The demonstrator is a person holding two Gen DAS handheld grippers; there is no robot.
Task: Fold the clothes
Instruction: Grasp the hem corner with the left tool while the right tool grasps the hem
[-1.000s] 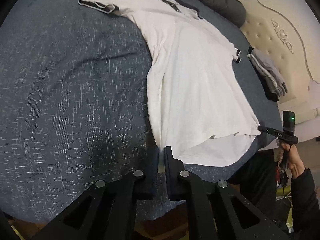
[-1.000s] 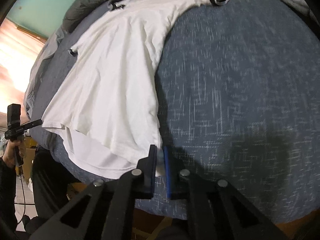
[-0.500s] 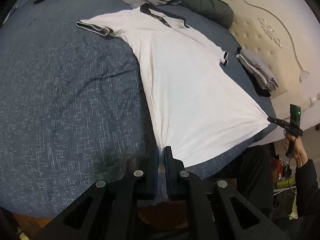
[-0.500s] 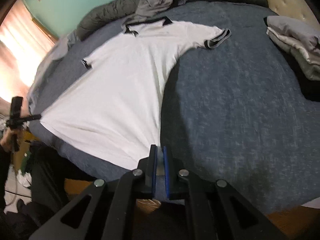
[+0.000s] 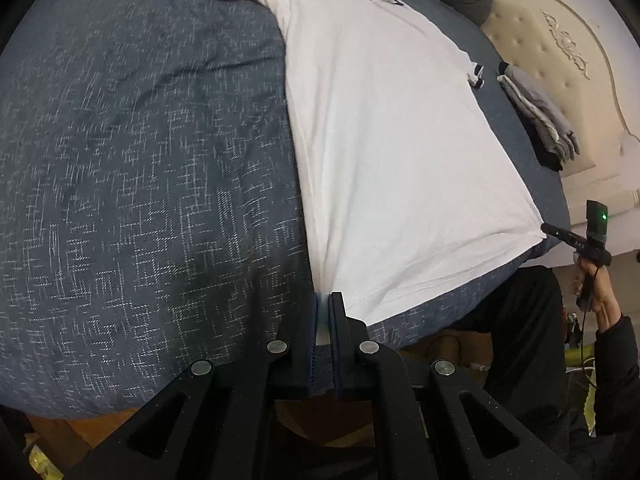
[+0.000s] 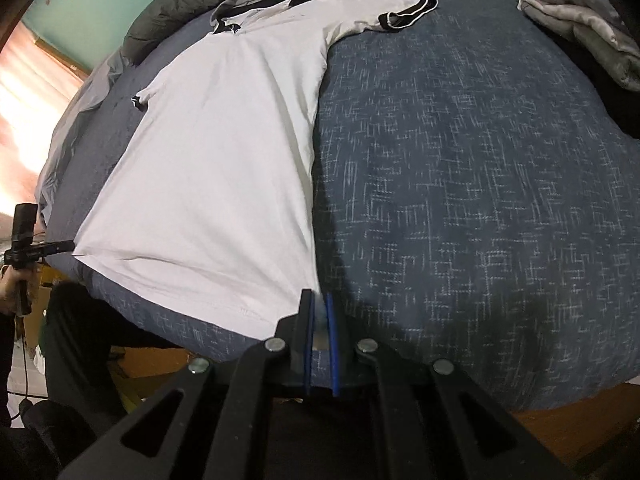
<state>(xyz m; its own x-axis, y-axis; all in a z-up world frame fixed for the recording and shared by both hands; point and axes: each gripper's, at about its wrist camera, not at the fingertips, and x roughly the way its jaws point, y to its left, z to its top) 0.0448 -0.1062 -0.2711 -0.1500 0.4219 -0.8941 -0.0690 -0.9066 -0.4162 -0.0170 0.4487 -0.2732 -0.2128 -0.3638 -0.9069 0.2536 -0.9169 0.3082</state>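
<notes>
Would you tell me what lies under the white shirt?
The shirt lies spread on the blue bedspread, which shows all round it. Whatever lies beneath the shirt itself is covered.

Bed (image 5: 140, 160) wore dark blue flecked cover; cream tufted headboard (image 5: 560, 52) stood behind; teal wall (image 6: 100, 8) beyond, wooden floor (image 6: 560, 420) below.

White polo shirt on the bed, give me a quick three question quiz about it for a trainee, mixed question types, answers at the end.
1. True or false: the white polo shirt lies spread on the dark blue bedspread.
2. Which part of the shirt does the left gripper pinch? A collar, B sleeve, C bottom hem corner.
3. Fill in: the right gripper is shut on the shirt's other hem ____.

Key: 1 true; 2 C; 3 corner. A stack of folded clothes lies near the headboard.
</notes>
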